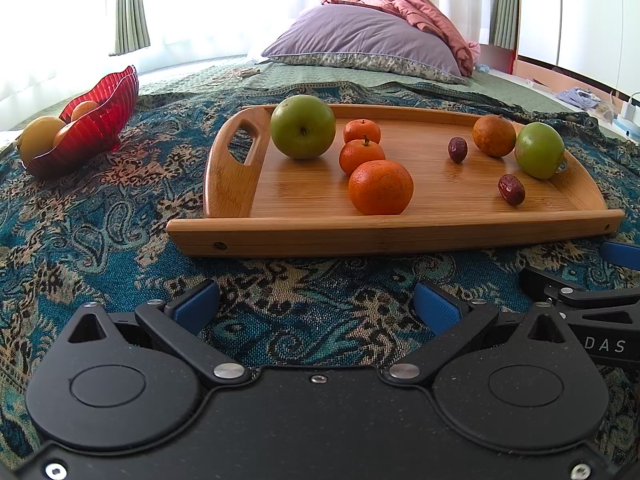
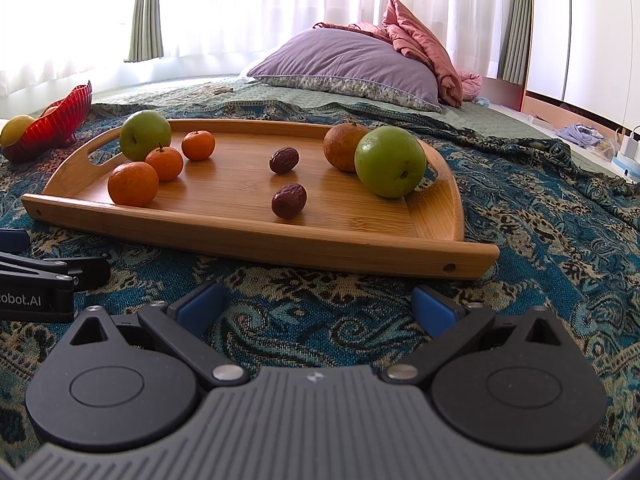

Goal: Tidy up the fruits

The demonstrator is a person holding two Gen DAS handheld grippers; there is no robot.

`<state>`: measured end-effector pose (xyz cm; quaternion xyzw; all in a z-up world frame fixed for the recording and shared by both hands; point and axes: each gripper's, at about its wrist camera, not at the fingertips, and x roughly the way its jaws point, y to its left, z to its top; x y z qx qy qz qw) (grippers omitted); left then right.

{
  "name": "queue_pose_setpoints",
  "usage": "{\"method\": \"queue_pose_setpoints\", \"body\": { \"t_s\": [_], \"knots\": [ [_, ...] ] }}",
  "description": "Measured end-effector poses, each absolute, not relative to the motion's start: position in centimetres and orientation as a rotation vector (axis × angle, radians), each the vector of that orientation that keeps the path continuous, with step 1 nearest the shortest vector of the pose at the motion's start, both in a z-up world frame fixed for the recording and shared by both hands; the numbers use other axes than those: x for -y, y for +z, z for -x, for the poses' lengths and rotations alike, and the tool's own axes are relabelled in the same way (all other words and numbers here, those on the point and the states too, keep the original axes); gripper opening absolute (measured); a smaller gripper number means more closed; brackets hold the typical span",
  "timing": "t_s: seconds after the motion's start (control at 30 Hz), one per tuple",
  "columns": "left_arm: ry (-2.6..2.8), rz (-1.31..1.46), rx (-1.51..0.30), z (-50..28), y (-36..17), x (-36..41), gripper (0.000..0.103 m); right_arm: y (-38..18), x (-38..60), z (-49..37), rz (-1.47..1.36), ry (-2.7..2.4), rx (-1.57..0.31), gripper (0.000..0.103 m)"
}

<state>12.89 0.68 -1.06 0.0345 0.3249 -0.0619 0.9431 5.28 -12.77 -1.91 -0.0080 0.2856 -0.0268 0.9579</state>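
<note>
Tools (image 1: 316, 306) wide; tray (image 1: 400, 236): two apples (image 1: 303, 126), two dates (image 1: 511, 189).

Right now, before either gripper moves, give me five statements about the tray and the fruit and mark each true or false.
1. Two green apples sit on the wooden tray, one near each handle end. True.
2. The left gripper is shut on an orange. False: it is open and holds nothing, above the patterned cloth.
3. Two dark dates lie on the tray. True.
4. The red bowl is empty. False: it holds yellow and orange fruit.
5. The right gripper is reaching inside the tray. False: it is open, short of the tray's near rim.
</note>
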Motion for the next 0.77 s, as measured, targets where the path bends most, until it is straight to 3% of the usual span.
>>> {"method": "queue_pose_setpoints", "body": {
  "t_s": [0.77],
  "knots": [
    [-0.125,-0.07,-0.65,-12.97,-0.84,-0.69,0.103,-1.93,12.72,-5.23,0.016,-0.054,-0.579,0.103]
  ]
}}
